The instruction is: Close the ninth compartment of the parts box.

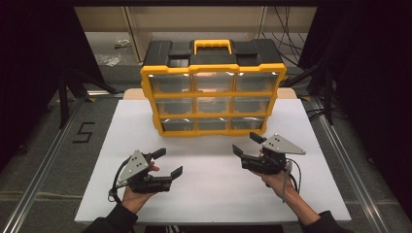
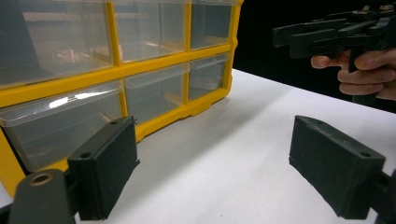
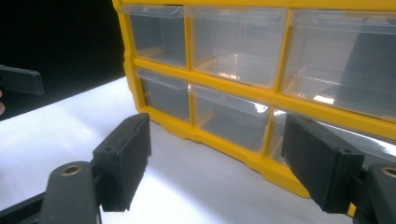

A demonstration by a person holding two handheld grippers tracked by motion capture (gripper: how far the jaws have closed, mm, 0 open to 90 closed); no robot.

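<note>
The drawer cabinet (image 1: 213,87), a yellow-framed organizer with a black top and a yellow carry handle (image 1: 212,46), stands upright at the upper centre of the high view, on the far part of the white table board (image 1: 204,194). Its front carries nine clear drawers in three rows of three, all seated flush in the frame. The left gripper (image 1: 170,162) sits at the lower left of the high view, held in the person's left hand (image 1: 136,191); its jaws are spread wide with nothing between them, and they point toward the middle of the board. The right gripper (image 1: 247,142) sits at the lower right of centre, held in the right hand (image 1: 279,179); its jaws are likewise released and empty, directed up and left toward the lower right corner of the cabinet. Both grippers are apart from the cabinet, with bare board between jaw tips and the yellow frame. In the left gripper view, the cabinet (image 2: 116,70) occupies the upper left of the frame, the two black jaws rise from the lower corners with white board between them, and the other gripper with its hand appears at the upper right. In the right gripper view, the cabinet (image 3: 275,98) spans the upper centre and right, and the bottom row of drawers lies just beyond the open jaws.
</note>
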